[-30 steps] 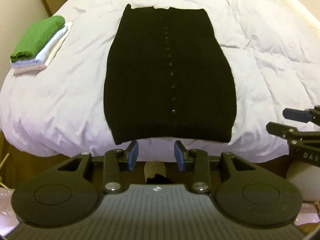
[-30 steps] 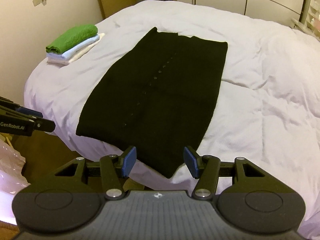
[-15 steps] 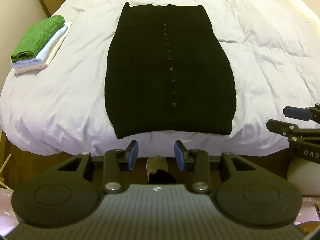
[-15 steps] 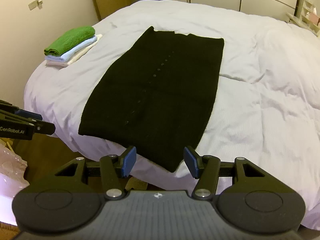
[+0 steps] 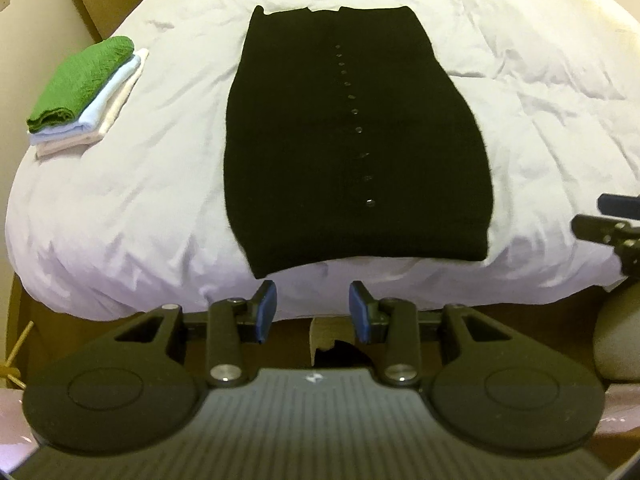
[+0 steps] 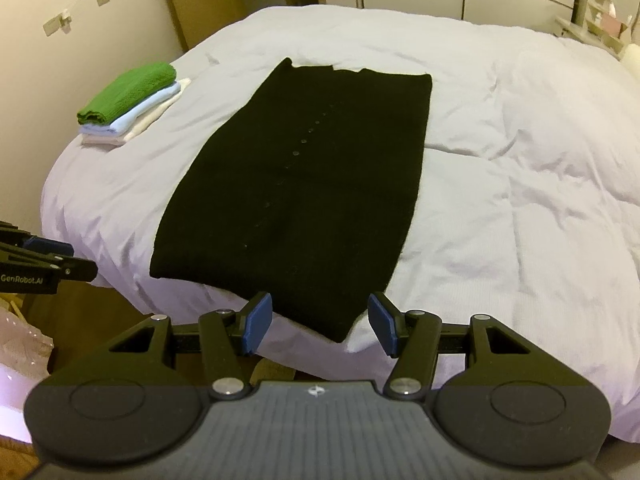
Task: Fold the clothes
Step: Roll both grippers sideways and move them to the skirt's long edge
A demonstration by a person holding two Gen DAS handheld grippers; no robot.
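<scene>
Black garment (image 5: 352,136) flat on bed (image 5: 120,184), long axis head-to-foot.

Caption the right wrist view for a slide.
Open right gripper poised at the near hem of a black buttoned garment laid flat on the white bed.

White duvet-covered bed (image 5: 140,184), wooden door (image 6: 200,0)
</scene>
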